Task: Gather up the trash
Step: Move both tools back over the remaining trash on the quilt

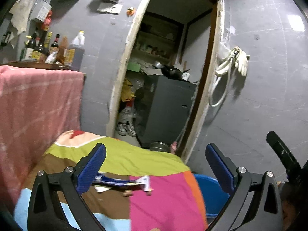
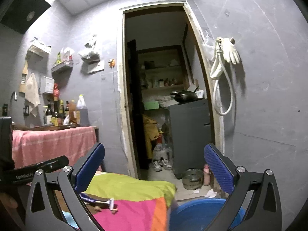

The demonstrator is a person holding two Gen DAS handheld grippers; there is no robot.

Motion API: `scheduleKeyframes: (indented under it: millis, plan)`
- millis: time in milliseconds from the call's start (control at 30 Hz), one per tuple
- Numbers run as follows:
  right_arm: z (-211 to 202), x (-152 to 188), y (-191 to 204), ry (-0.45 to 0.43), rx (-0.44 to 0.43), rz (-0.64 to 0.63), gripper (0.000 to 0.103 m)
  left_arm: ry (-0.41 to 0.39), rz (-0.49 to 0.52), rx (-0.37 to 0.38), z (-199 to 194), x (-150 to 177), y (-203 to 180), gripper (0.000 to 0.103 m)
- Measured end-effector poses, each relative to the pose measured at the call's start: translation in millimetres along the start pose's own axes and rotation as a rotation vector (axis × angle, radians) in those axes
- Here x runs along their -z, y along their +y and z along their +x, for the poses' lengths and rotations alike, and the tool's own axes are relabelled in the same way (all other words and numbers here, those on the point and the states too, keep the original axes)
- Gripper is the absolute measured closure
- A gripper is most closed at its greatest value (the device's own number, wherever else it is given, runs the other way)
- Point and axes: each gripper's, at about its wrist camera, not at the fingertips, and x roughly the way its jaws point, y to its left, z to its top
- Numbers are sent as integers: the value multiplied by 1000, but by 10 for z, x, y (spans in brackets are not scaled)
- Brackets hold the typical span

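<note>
Blue-padded and spread wide, the left claw [image 1: 156, 165] holds nothing in the left wrist view. Below it, a flattened blue-and-white wrapper [image 1: 119, 182] lies on the patchwork cloth [image 1: 134, 157], near the left finger, with a small scrap [image 1: 128, 193] just beside it. A blue basin [image 1: 209, 192] sits at the cloth's right edge. A pink towel [image 1: 38, 104] hangs over the table [image 1: 34, 65] on the left, where bottles [image 1: 44, 46] stand.

In the right wrist view, the right claw [image 2: 154, 165] is likewise fully spread and empty. The wrapper [image 2: 100, 201] lies on the cloth [image 2: 130, 188] low near the left finger. The basin [image 2: 194, 213] is under the right finger. Beyond, a doorway [image 2: 163, 88] opens, with a steel pot [image 2: 192, 179] on the floor.
</note>
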Motion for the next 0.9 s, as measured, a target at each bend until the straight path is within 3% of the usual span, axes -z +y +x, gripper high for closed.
scheduleKeyframes:
  millis: [233,433,633,800,900]
  plan:
    - [27,80,322,16,-29,-25,0,12,23,-81,-221,108,398,2]
    - [192,301,549,78,-55,-66,0,88,43,-134,-217,305,765,2]
    - [488,553,630,167,-86,-78,0,211,18,-138,77,474,1033,2]
    - [823,816,625,297,-93,-99,1,292,20,-130,396,574,1122,3]
    - [967,940,607,359,-95,-111,12,339,22,-113,604,634,1151,6]
